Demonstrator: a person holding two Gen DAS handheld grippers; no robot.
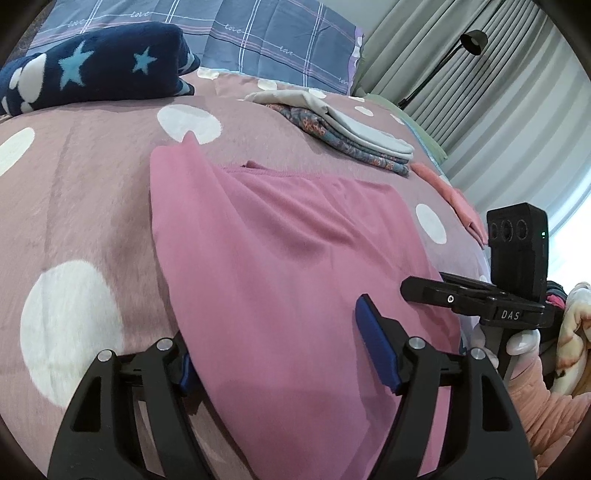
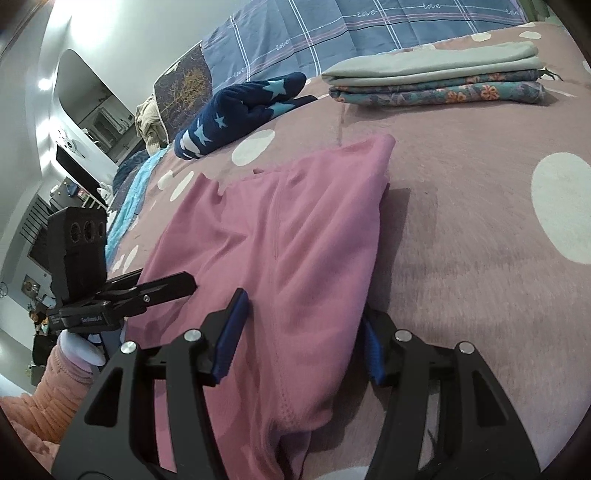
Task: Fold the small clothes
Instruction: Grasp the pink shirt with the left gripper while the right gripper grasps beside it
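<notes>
Pink garment lies flat on the bed; left gripper and right gripper straddle its near edge, jaws apart, unclamped. Soft, light, limp cloth: best pinched at corners

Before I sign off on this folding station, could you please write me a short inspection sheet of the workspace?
Surface: pink bedspread with white dots.
Job's things: pink garment spread flat; folded stack beyond it.
Clutter: navy star blanket, plaid pillow.
Grippers: left gripper and right gripper each straddle the garment's near edge, jaws apart, pads not pressing.
Cables: nothing seen.
Surroundings: curtains, floor lamp.
</notes>
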